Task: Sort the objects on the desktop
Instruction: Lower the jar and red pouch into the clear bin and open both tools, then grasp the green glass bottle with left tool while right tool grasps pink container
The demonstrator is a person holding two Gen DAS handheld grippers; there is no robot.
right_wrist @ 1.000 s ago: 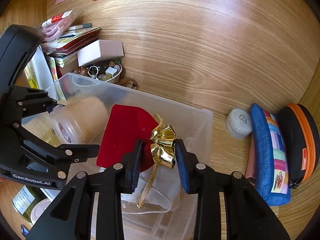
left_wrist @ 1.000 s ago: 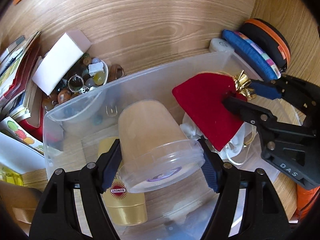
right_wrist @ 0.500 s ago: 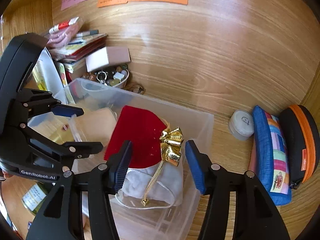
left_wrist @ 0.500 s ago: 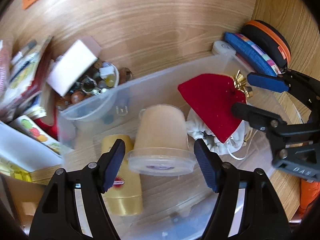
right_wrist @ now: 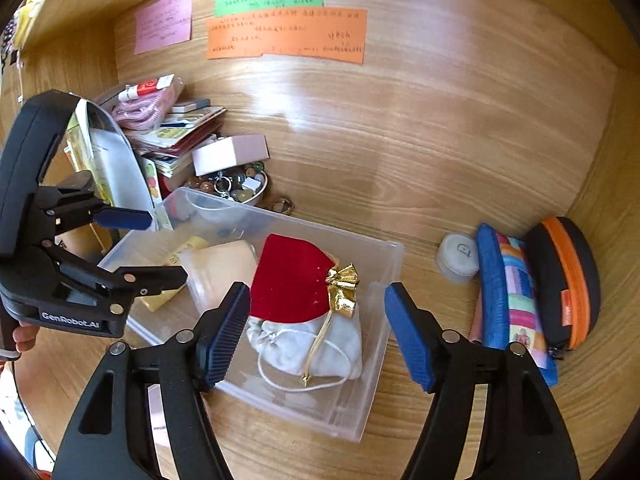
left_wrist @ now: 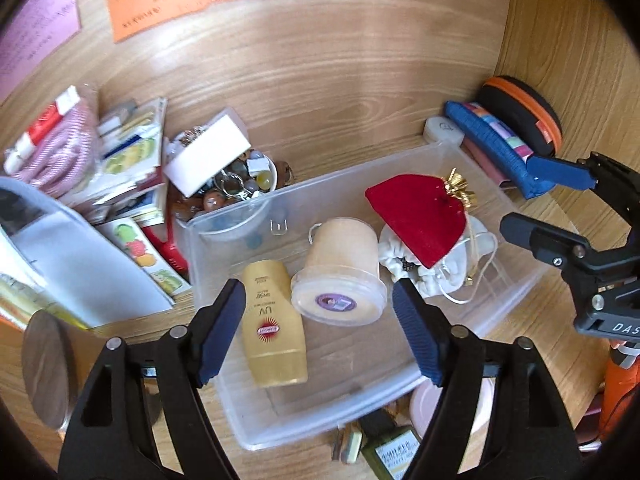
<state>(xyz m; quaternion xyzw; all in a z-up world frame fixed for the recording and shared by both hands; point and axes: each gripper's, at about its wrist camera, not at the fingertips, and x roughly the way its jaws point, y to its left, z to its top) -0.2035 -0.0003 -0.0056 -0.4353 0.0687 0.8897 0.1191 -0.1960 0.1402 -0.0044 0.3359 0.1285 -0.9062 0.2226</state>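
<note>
A clear plastic bin (left_wrist: 516, 284) (right_wrist: 384, 316) sits on the wooden desk. In it lie a beige jar (left_wrist: 342, 268) (right_wrist: 224, 268) on its side, a yellow sunscreen bottle (left_wrist: 272, 320), a red pouch with a gold bow (left_wrist: 420, 216) (right_wrist: 296, 280) and a white drawstring pouch (left_wrist: 440, 272) (right_wrist: 320, 344). My left gripper (left_wrist: 320, 332) is open and empty above the jar. My right gripper (right_wrist: 316, 332) is open and empty above the pouches. Each gripper also shows in the other's view, the right one (left_wrist: 560, 208) and the left one (right_wrist: 140, 248).
A bowl of beads with a white box (left_wrist: 208, 156) (right_wrist: 232, 152) and a stack of booklets (left_wrist: 132, 152) stand left of the bin. A small white jar (right_wrist: 460, 256), a blue pencil case (right_wrist: 508, 300) and a black-orange case (right_wrist: 568, 280) lie at the right. Sticky notes (right_wrist: 288, 32) hang on the back wall.
My left gripper let go of the beige jar and my right let go of the red pouch. Both opened and pulled back up from the bin.
</note>
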